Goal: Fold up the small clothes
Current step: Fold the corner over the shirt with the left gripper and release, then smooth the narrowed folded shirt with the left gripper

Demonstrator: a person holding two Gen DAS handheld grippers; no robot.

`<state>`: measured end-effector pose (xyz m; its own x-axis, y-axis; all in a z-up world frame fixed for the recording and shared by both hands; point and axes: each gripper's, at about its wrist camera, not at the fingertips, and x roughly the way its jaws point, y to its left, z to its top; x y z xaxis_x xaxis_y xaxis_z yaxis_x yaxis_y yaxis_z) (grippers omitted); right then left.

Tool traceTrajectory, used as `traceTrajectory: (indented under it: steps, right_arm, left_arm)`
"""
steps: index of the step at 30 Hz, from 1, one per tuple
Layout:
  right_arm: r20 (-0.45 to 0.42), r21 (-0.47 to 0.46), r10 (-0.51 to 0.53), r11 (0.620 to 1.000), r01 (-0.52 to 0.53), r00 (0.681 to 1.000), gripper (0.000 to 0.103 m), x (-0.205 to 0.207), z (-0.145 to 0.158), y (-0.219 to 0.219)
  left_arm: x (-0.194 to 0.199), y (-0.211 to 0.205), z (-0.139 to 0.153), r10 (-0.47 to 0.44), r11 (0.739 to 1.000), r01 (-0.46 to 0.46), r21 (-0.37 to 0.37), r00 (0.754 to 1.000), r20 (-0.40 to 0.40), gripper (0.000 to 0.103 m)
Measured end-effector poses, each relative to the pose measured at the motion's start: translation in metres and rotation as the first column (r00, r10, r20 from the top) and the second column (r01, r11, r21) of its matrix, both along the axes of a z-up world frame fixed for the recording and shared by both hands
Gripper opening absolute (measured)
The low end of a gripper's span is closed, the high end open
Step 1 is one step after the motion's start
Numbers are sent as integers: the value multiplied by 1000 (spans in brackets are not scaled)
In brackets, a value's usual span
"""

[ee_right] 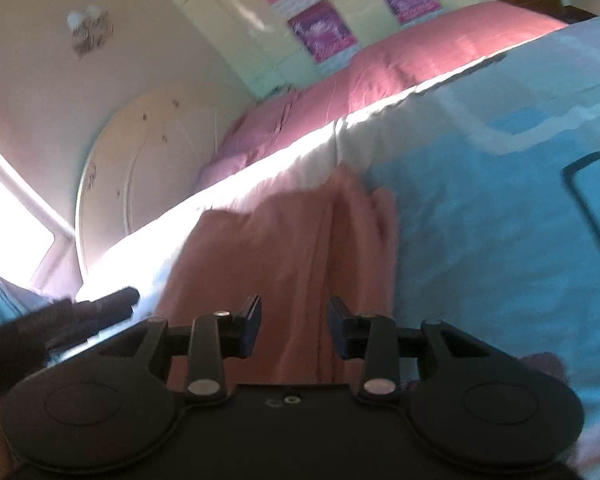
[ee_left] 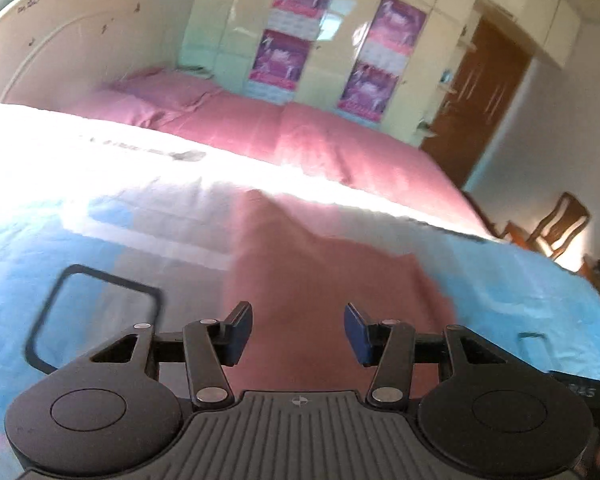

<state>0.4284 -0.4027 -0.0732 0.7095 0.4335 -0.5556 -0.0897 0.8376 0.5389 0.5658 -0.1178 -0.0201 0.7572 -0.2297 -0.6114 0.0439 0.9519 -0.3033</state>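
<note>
A small pink cloth [ee_left: 320, 280] lies on a light blue sheet [ee_left: 520, 280] on the bed. My left gripper [ee_left: 298, 334] is open and hovers over the cloth's near part, holding nothing. In the right wrist view the same pink cloth [ee_right: 292, 248] lies rumpled with a fold ridge down its middle. My right gripper [ee_right: 294, 330] is open above its near edge, holding nothing. Both views are motion-blurred.
A black rectangular outline [ee_left: 92, 320] is marked on the blue sheet [ee_right: 500, 240]; it also shows in the right wrist view [ee_right: 596, 208]. A pink bedspread [ee_left: 300, 136] covers the far bed. Behind it stand a cream headboard [ee_left: 40, 48], a wardrobe with posters [ee_left: 292, 28], a brown door [ee_left: 484, 96] and wooden chairs [ee_left: 556, 228].
</note>
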Motion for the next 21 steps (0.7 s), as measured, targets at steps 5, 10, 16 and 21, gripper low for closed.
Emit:
traceTrajectory:
  steps: [5,10,16,21]
  right_arm:
    - [-47,-97,34,995,-38,998,36,15,-12,18]
    - [-83,-168,41,984,-54,996,35,24,-23,30]
    - [-81,-174,69,981,-82,994,29,30,-22,35]
    - [-93,-162,90,981,-104,992,25,40,-22,39]
  left_arm:
    - [2,22,-29,-4,1000,6,28,999,-51,50]
    - [-1,11,-71,-41,999,42,11,992,-123,49]
    - [6,6,-91,-67,998,67,-4,988,-137,50]
    - [17,10,-99,-95,995,91,-29,986,-141,50]
